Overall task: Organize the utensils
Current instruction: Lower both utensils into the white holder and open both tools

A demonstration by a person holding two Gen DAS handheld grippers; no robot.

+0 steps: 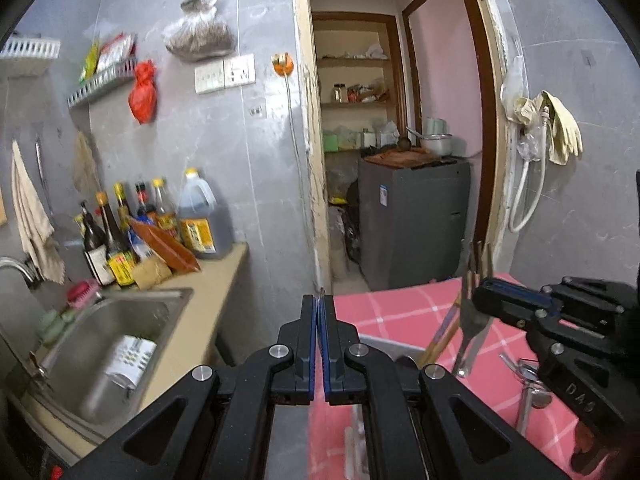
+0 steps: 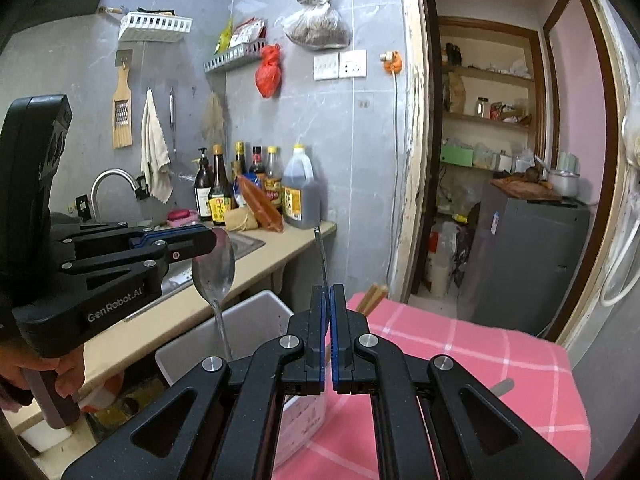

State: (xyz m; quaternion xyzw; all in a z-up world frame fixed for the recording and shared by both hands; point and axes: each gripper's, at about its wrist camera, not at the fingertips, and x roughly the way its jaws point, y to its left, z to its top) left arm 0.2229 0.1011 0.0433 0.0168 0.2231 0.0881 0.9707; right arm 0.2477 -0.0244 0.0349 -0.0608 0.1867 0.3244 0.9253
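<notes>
My left gripper (image 1: 321, 300) is shut on a metal spoon, seen edge-on between the pads; in the right wrist view the left gripper (image 2: 210, 242) holds the spoon (image 2: 213, 270) by its bowl, handle hanging down over a white bin (image 2: 256, 312). My right gripper (image 2: 329, 290) is shut on a metal fork whose thin edge (image 2: 321, 256) sticks up. In the left wrist view the right gripper (image 1: 478, 294) holds the fork (image 1: 474, 312) by its head, handle hanging down. Wooden chopsticks (image 1: 440, 338) stand in the bin (image 1: 384, 344).
A pink checked cloth (image 2: 460, 360) covers the table. More metal utensils (image 1: 528, 384) lie on it at the right. A steel sink (image 1: 116, 332) and a counter with several bottles (image 1: 160, 228) are on the left. A doorway with a grey cabinet (image 1: 412, 216) is behind.
</notes>
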